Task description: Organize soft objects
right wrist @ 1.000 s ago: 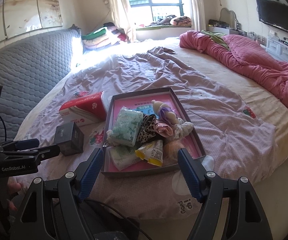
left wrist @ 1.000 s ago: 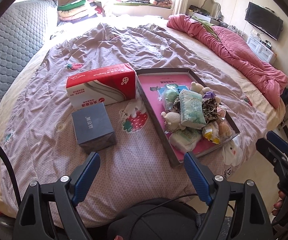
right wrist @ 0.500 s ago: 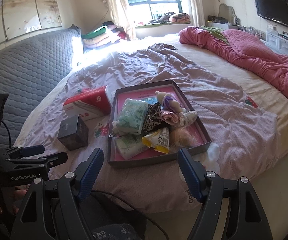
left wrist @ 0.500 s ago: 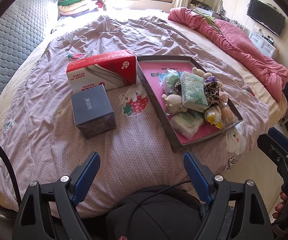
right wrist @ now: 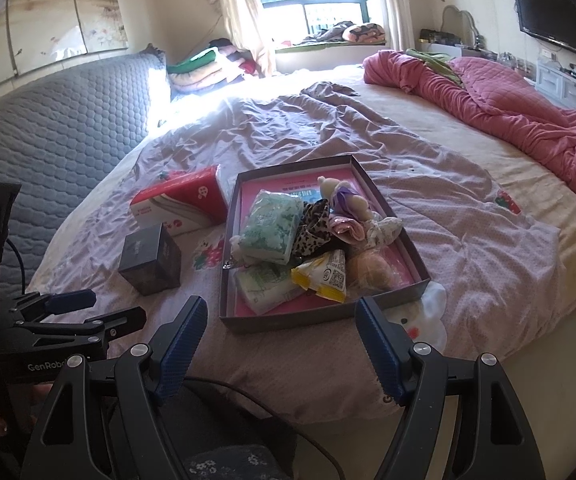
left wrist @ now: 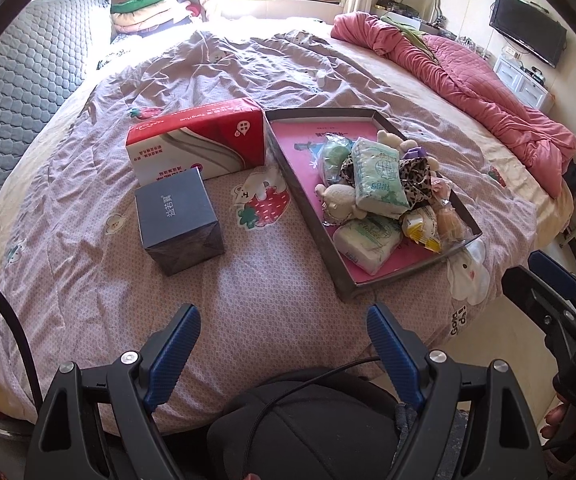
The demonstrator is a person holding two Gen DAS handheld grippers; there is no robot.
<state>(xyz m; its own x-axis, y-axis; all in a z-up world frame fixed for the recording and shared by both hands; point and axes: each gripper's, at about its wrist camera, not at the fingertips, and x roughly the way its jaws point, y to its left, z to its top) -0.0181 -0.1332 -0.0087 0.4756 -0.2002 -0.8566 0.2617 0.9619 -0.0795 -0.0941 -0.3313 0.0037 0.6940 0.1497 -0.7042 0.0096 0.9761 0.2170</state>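
Cameras have pulled back and up over the last second, so the tray [left wrist: 372, 276] sits smaller, centre-right in the left view; nothing on the bed [left wrist: 88, 240] has shifted. Both claws, left claw [left wrist: 284, 344] and right claw [right wrist: 280, 332], hang spread wide, gripping nothing. Soft things lie heaped in the tray: green tissue pack [left wrist: 380, 182], leopard scrunchie [left wrist: 420, 178], plush toy [left wrist: 340, 204], yellow packet [left wrist: 420, 224]. Red tissue box [left wrist: 196, 144] and dark box [left wrist: 176, 214] stand left of it. Sorted pile or pile awaiting sorting: either fits.

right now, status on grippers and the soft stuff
Left gripper open, empty. Right gripper open, empty. Soft things heaped in tray, untouched. Nothing in the way.
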